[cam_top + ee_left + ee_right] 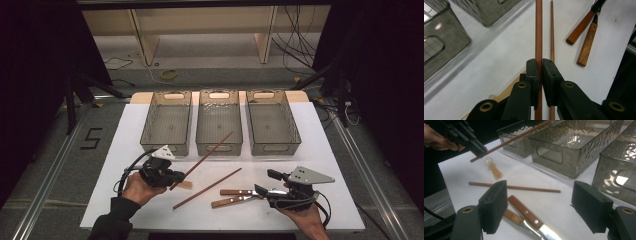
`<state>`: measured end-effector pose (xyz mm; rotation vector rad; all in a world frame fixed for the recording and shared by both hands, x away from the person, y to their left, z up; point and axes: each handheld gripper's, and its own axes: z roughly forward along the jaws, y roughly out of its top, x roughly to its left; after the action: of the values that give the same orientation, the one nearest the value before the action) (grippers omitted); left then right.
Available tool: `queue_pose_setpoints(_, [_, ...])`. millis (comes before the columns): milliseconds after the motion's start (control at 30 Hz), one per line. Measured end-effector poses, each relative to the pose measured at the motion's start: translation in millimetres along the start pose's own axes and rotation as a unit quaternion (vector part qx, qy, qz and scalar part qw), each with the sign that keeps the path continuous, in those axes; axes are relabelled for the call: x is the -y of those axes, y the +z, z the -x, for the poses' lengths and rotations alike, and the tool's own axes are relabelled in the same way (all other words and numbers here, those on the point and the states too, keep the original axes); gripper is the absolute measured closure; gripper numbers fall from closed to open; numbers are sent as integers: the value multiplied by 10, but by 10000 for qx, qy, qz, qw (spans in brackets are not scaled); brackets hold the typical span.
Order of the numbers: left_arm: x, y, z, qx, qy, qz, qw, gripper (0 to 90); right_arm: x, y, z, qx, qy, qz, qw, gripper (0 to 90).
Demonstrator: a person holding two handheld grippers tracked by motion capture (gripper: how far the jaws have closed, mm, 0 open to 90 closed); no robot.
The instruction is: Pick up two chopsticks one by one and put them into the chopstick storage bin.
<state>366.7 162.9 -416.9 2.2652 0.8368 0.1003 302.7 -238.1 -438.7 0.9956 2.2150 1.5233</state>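
Note:
My left gripper (169, 178) (540, 62) is shut on a reddish-brown chopstick (205, 157) (538, 30) near its thick end. The stick slants up, and its tip reaches over the front of the middle bin (219, 112). A second chopstick (207, 188) (514, 187) lies flat on the white sheet. To its right lie two wooden-handled knives (234, 192) (524, 211), side by side. My right gripper (266, 183) (540, 192) hovers open just above the knife blades, holding nothing. The right gripper view also shows the left gripper (477, 147) with its chopstick (514, 137).
Three clear grey bins stand in a row at the back of the sheet: left (167, 125), middle, right (272, 125). A small pale wooden spoon (186, 185) (494, 171) lies under the left gripper. The white sheet (325, 150) has bare room at both sides.

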Motion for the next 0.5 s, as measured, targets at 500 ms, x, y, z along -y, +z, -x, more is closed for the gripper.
queue_pose_setpoints(500, [-92,-186,-279,-305,-401,537,9973,836,6,7,13,22,20,2,10000,297])
